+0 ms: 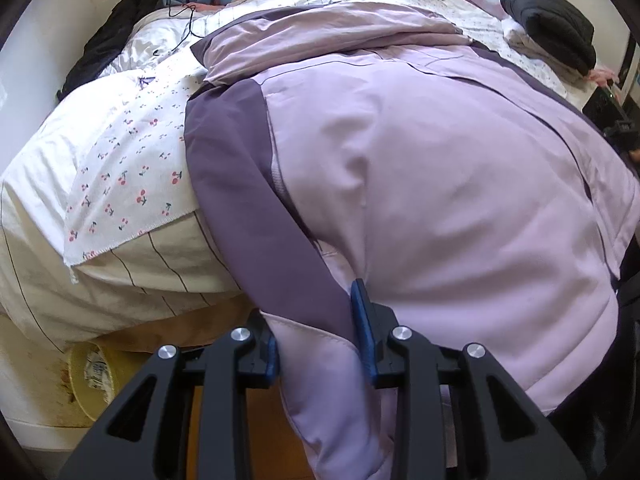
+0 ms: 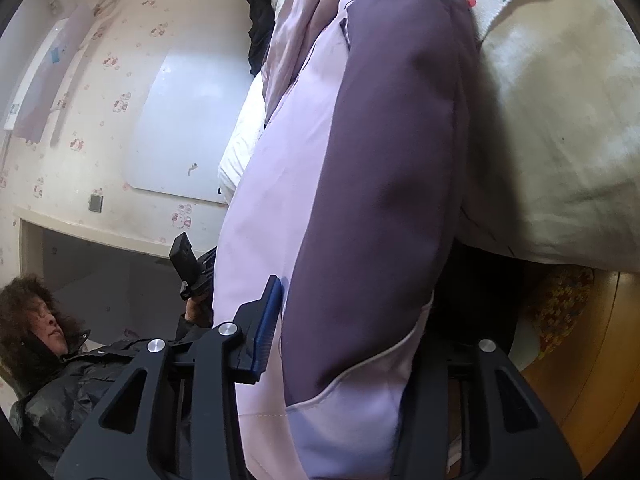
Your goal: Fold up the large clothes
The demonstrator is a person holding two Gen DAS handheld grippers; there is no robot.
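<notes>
Lilac-and-purple padded jacket (image 1: pixel 440 184) spread over the bed (image 1: pixel 120 240), left hand-held gripper (image 1: pixel 324 344) clamping its sleeve cuff, right hand-held gripper (image 2: pixel 344 332) clamping another padded edge

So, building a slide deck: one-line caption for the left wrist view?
Left claw grips a lilac jacket's hem at the bed edge.

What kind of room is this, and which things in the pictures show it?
Most likely a home bedroom. The lilac jacket lies on a bed with a cherry-print sheet, a black cushion sits farther back, and the wall has cartoon wallpaper.
</notes>
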